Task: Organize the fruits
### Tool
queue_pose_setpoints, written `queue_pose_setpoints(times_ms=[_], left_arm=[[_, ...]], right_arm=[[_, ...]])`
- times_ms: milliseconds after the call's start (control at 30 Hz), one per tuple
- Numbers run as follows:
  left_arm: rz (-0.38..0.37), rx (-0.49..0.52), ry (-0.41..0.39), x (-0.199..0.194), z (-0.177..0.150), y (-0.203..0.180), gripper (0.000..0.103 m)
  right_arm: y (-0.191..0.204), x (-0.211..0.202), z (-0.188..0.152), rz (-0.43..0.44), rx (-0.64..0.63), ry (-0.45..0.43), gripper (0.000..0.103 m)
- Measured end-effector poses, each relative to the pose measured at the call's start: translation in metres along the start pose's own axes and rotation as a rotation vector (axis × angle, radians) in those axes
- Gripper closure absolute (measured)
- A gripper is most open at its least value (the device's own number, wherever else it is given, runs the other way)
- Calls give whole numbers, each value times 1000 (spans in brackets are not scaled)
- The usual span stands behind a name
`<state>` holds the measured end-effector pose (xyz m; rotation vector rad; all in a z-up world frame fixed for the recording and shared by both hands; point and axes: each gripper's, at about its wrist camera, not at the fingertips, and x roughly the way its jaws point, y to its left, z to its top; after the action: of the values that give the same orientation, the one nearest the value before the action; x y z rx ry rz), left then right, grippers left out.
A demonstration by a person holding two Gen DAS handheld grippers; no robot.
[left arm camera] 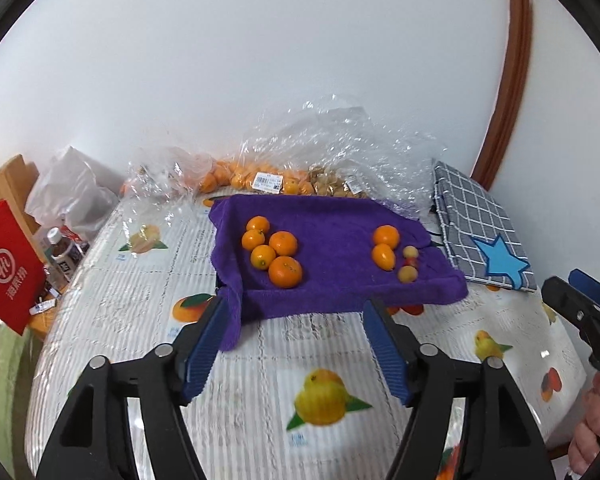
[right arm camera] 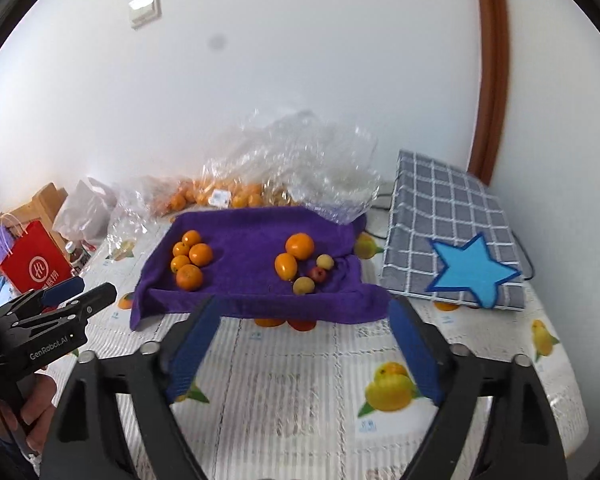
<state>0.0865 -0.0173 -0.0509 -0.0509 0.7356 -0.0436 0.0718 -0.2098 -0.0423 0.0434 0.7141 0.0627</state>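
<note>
Five oranges [left arm camera: 272,254] clustered left on purple towel [left arm camera: 332,280], mixed fruits [left arm camera: 396,254] right; left gripper [left arm camera: 294,312] and right gripper [right arm camera: 304,312] gape empty above bench [left arm camera: 260,380].

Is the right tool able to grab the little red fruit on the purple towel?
Probably yes. The right tool is open and empty, and the little red fruit lies near the purple towel's front edge with nothing between, though yellow fruits crowd it closely.
</note>
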Motion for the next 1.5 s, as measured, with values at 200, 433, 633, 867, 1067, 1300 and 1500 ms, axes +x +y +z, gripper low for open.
queue_pose_setpoints(times_ms=[200,433,633,867,1067,1300,1500], left_arm=[[13,13,-58,-42,-6,-11,21],[21,29,-99,-69,-10,-19,20],[48,46,-111,-78,-13,-22,20],[36,28,-110,-81,-14,-19,20],[28,26,-103,-80,-15,-19,20],[22,18,-94,-78,-16,-17,20],[20,19,-93,-78,-16,-16,20]], right_arm=[[-9,-39,-13,-21,34,-19,2],[-13,-71,-20,-41,46,-60,2],[-14,-81,-24,-34,62,-73,2],[-11,-88,-26,-52,51,-89,2],[-9,-91,-27,-57,50,-88,2],[-5,-91,-29,-67,39,-86,2],[-3,-91,-30,-66,41,-84,2]])
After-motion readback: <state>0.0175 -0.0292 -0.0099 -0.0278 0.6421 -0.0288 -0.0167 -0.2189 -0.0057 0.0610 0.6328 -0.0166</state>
